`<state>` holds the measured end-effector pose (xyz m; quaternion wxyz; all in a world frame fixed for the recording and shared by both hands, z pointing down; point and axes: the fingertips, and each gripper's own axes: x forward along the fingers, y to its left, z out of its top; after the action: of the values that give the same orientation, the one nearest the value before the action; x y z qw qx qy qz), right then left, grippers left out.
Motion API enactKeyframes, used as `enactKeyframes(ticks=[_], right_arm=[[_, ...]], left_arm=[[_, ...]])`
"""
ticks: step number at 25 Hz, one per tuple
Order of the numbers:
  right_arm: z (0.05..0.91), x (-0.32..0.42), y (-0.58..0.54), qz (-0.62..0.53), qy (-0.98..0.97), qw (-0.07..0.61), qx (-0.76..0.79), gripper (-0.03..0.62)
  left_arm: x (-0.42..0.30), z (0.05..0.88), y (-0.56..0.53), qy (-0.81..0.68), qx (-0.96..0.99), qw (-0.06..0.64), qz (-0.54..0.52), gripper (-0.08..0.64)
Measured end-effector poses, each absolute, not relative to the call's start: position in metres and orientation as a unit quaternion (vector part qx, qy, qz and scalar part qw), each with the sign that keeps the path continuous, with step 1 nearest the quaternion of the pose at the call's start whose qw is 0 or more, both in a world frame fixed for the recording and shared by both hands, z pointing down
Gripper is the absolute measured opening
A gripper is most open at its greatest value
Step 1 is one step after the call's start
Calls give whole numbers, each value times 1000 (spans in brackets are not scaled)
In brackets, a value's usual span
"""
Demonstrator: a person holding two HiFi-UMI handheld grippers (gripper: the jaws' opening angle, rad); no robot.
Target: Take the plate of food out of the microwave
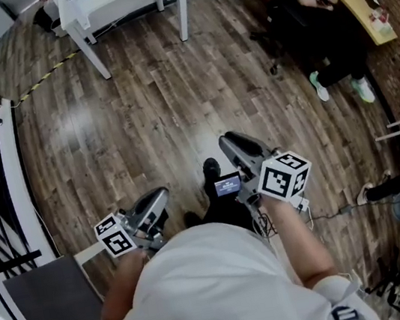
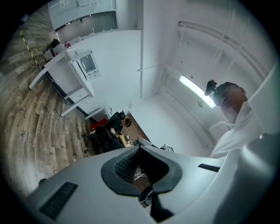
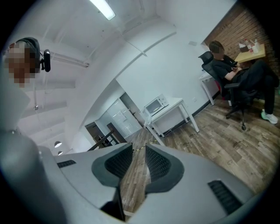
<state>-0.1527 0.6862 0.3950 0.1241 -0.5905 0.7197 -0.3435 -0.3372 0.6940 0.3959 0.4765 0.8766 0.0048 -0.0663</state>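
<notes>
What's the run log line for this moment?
task: not begun | left gripper: jaws shut, empty | right gripper: jaws apart, empty | microwave: on white table across room

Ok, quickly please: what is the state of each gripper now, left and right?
Left gripper: closed, holding nothing.
Right gripper: open, nothing between its jaws.

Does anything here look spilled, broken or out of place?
Nothing stands out: no spill or damage shows. The microwave sits on the white table, far from both grippers. The left gripper has its fingers together, the right gripper apart, both empty.
</notes>
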Motion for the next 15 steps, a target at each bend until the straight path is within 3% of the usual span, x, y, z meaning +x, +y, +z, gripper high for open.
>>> enactKeyframes(ticks=[15], right_arm=[[374,23,562,-331,742,178,-556,94]], left_arm=[[-148,373,554,-42,886,455,-78,8]])
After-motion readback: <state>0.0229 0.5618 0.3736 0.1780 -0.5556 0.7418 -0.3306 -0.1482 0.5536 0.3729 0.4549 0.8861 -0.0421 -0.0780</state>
